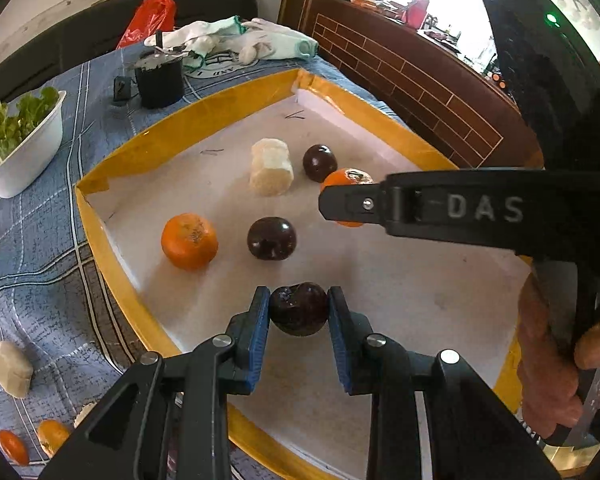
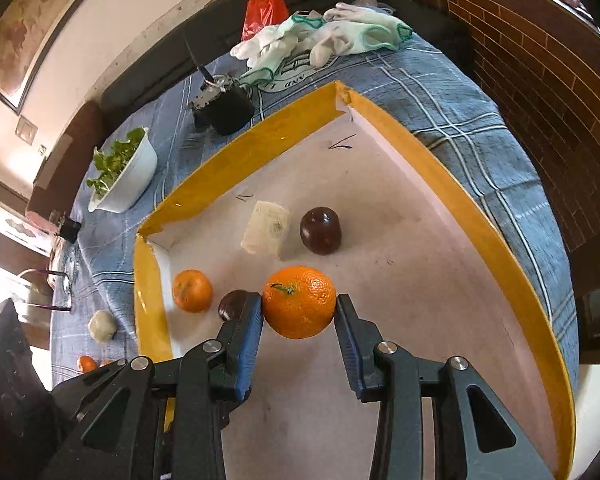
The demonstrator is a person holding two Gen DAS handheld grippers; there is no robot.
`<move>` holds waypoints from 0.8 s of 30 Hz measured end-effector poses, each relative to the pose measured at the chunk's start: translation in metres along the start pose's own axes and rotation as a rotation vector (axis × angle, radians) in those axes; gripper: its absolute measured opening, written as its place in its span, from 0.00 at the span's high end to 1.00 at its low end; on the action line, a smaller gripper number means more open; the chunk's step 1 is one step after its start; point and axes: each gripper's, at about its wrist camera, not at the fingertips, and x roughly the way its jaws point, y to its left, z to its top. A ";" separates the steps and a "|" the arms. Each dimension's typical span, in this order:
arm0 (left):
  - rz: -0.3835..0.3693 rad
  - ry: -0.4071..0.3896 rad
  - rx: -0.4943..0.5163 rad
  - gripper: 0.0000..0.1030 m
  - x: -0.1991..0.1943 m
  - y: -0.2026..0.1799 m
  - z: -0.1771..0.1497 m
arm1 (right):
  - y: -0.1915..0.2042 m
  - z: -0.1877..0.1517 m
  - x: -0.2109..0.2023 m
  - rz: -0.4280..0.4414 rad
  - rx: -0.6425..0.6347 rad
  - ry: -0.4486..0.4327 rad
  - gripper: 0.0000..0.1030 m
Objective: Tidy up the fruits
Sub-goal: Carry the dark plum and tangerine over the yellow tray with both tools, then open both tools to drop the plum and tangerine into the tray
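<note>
A: On the left, a dark plum (image 1: pixel 299 309) is seen clamped between the blue pads of the left gripper (image 1: pixel 299 312), held over the near part of the yellow-rimmed tray (image 1: pixel 100 240). On the tray floor beyond it, an orange (image 1: pixel 189 241), a second plum (image 1: pixel 271 238), a pale block (image 1: pixel 271 167) and a third plum (image 1: pixel 319 163) are seen lying apart.

B: And on the right?

A: A large orange (image 2: pixel 299 302) is gripped by the right gripper (image 2: pixel 299 308), also above the tray floor. More fruit is left on the checked cloth (image 1: pixel 32 240) outside, at the near left.

B: What could be judged to go wrong?

A: The round fruits could be set rolling on release, so that the plum on the tray just left of the right gripper is knocked. The two grippers are carried close together and could be bumped.

B: The pose?

A: Both grippers are pitched steeply downward; a hand (image 1: pixel 548 364) is seen wrapped round the right handle.
</note>
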 end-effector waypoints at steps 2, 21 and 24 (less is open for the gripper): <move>0.004 0.000 -0.004 0.73 0.002 0.001 0.000 | 0.002 0.002 0.004 0.006 -0.012 0.006 0.61; 0.056 0.009 0.004 0.69 0.010 -0.001 0.001 | 0.011 0.005 0.017 -0.004 -0.060 0.023 0.60; 0.054 -0.001 0.003 0.56 0.008 -0.002 0.001 | 0.010 0.003 0.014 -0.002 -0.059 0.017 0.60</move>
